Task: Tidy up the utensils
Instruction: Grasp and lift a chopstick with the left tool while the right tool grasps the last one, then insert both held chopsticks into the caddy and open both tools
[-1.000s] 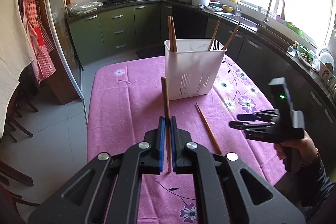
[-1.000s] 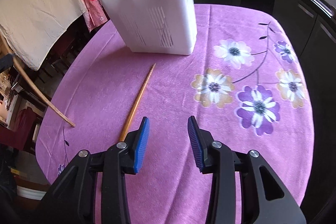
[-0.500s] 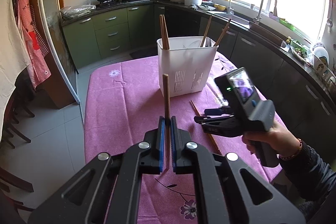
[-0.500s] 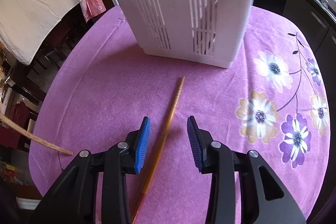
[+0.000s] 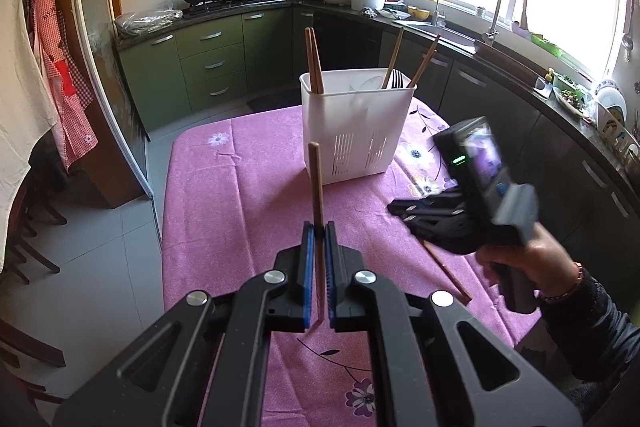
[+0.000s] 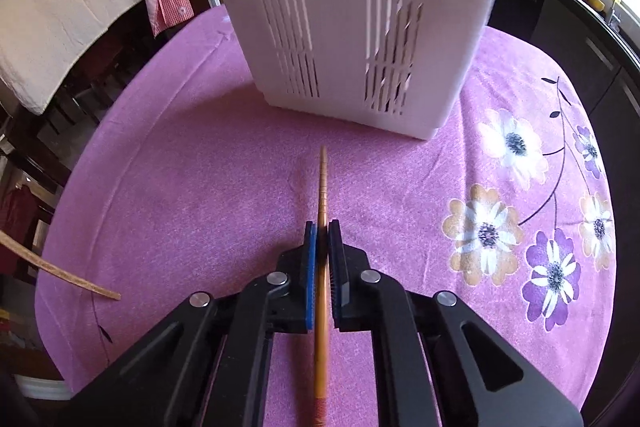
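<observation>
white holder (image 6: 360, 27) stands beyond both tools, each clenched on a chopstick (image 6: 322, 195).

matt white plastic caddy (image 6: 352, 7), smooth wooden chopstick (image 6: 322, 187), fuzzy pink cloth tablecloth (image 6: 192, 187).

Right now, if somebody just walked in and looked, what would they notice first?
Probably the two black grippers, each pinching one chopstick above the pink flowery tablecloth. The left gripper holds a brown chopstick pointing up, and the right gripper is shut on a yellowish chopstick lying on the cloth. Just behind stands a tall white utensil holder with more chopsticks poking out of it.
</observation>
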Demonstrator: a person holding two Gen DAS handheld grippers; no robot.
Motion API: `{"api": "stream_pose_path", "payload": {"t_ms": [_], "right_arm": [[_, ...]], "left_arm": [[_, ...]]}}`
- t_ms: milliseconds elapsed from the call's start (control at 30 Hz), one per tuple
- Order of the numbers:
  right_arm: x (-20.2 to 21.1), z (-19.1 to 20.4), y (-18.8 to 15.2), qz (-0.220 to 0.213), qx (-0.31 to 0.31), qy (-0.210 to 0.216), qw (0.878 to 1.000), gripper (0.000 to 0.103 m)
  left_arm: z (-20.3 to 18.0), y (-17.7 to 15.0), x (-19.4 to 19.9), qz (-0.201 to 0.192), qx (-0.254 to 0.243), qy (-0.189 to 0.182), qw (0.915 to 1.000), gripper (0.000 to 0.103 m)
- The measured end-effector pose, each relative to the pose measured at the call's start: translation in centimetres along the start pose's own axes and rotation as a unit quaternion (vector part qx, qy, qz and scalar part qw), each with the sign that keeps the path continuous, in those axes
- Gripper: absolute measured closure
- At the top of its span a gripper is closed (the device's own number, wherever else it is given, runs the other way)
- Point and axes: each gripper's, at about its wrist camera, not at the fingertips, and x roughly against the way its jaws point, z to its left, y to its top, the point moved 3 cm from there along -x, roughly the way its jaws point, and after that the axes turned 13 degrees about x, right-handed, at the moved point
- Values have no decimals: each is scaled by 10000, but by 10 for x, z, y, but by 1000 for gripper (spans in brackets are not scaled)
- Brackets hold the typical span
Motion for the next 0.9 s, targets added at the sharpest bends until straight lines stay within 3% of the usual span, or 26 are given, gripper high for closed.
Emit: {"api": "stream_pose_path", "payload": {"t_ms": [200, 400, 567, 900], "right_arm": [[75, -16, -2, -947, -195, 139, 9952, 96], [152, -25, -20, -1678, -159, -41, 9857, 96], [185, -24, -42, -1839, -30, -173, 9828, 96], [185, -11, -52, -1879, 16, -205, 9820, 96]], "left_arm": [[-1, 0, 1, -3, 2, 49, 10000, 98], [-5, -1, 1, -14, -26, 66, 10000, 98], [-7, -3, 2, -27, -50, 86, 9999, 98], [-10, -4, 3, -34, -74, 94, 9999, 98]]}}
